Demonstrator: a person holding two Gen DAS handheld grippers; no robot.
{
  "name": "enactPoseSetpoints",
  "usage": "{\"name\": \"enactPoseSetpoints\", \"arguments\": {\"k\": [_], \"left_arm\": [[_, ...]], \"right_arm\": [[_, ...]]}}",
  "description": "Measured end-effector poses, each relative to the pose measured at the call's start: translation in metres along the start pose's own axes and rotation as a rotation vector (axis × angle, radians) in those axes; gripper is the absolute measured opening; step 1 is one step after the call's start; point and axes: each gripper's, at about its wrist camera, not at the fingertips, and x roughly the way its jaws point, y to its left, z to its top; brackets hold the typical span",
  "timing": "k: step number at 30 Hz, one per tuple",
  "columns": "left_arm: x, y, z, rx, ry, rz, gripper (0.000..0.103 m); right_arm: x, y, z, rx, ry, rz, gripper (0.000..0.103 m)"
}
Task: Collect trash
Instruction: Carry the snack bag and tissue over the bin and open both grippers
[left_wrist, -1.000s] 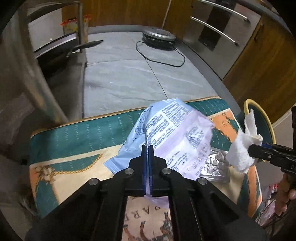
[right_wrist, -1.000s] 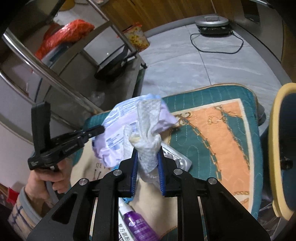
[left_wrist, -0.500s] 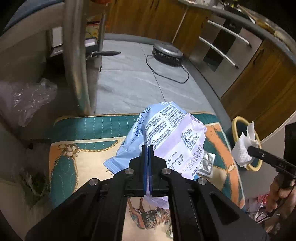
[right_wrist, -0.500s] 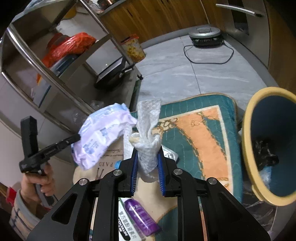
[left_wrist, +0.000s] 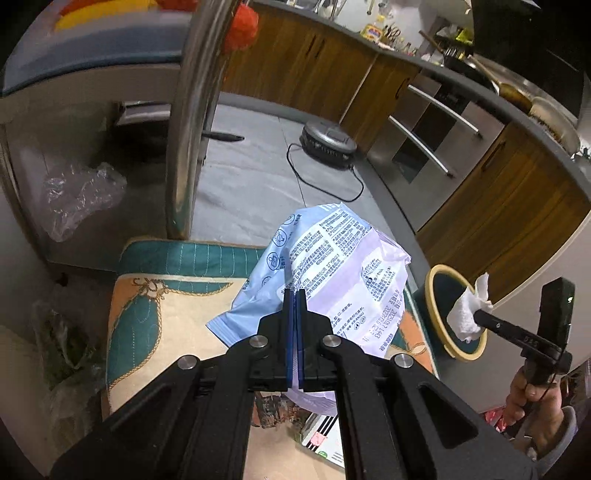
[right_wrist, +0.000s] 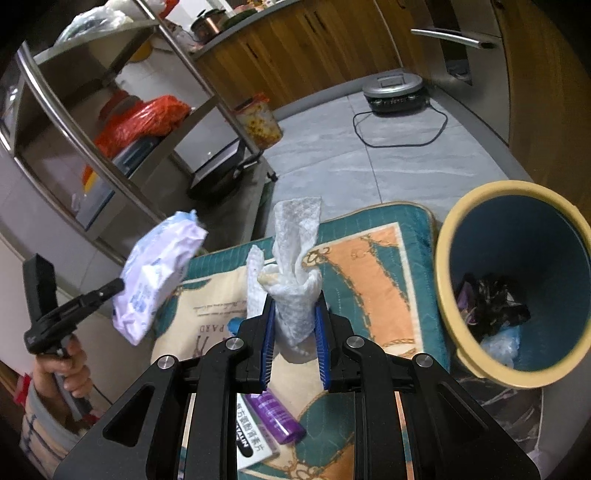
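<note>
My left gripper (left_wrist: 294, 295) is shut on a pale blue and lilac printed plastic wrapper (left_wrist: 332, 273) and holds it in the air above the patterned mat (left_wrist: 162, 314); the wrapper also shows in the right wrist view (right_wrist: 159, 280). My right gripper (right_wrist: 294, 306) is shut on a crumpled white paper towel (right_wrist: 293, 266), held above the mat (right_wrist: 369, 280). A blue bin with a yellow rim (right_wrist: 454, 221) stands to the right of the mat, with dark trash inside; its rim also shows in the left wrist view (left_wrist: 430, 295).
A purple tube (right_wrist: 273, 413) and a printed box (right_wrist: 255, 446) lie on the mat below my right gripper. A metal shelf rack (right_wrist: 92, 147) stands to the left. A robot vacuum (right_wrist: 393, 90) with its cable sits on the floor by wooden cabinets (left_wrist: 509, 206).
Both grippers have risen with their loads. The wrapper and paper towel are higher above the mat, and the bin has come fully into the right wrist view.
</note>
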Motion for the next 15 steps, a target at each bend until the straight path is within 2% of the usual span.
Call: {"name": "enactPoseSetpoints", "arguments": {"k": [8,15], "left_arm": [[-0.010,-0.020,0.006,0.026,-0.021,-0.023,0.000],[0.006,-0.062,0.007,0.077,-0.002,-0.066,0.000]], "right_arm": [[-0.017,-0.002,0.001,-0.020,-0.024,-0.016,0.021],[-0.040,-0.031,-0.001,0.000,-0.049,-0.064,0.021]]}}
